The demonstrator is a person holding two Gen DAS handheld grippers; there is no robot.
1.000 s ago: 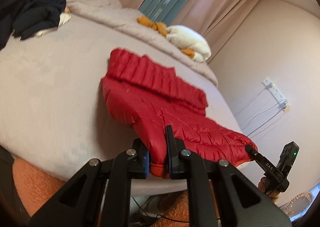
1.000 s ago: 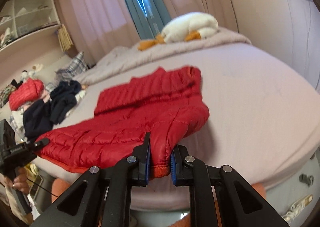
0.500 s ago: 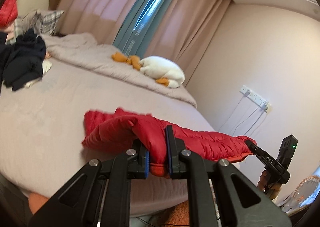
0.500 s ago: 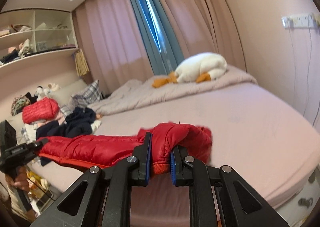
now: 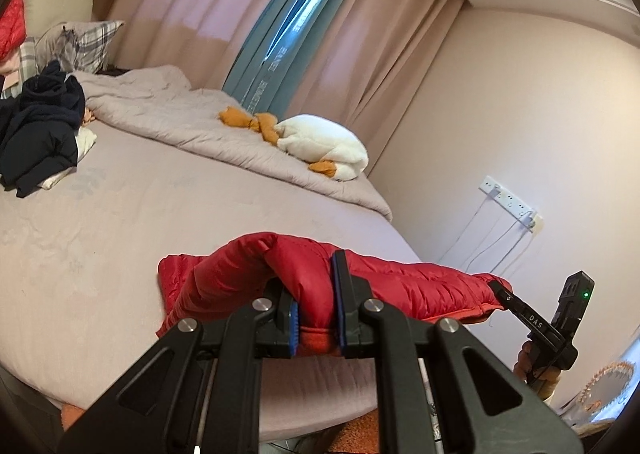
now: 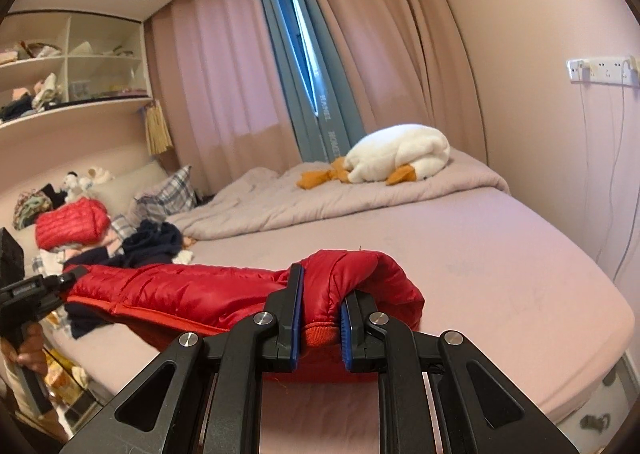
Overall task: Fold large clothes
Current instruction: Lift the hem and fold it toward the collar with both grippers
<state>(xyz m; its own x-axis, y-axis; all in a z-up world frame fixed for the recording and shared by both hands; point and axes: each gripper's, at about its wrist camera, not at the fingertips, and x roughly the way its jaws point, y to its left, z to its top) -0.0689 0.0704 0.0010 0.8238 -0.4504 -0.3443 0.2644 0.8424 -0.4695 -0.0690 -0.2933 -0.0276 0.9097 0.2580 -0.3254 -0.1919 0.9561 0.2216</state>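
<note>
Between the two tools, above the near edge of the mauve-sheeted bed (image 5: 168, 214), hangs the red quilted puffer jacket (image 5: 400, 286), its ribbed orange-red hem pinched by the left tool (image 5: 314, 318) at one end and by the right tool (image 6: 320, 318) at the other. Slick, puffy fabric could slide out of either pinch, or the loose far part, bunched beyond the pads, could land crooked and spoil the fold. Beyond lie a dark navy heap of clothes (image 5: 40, 134) and a white plush goose (image 6: 396, 154).
</note>
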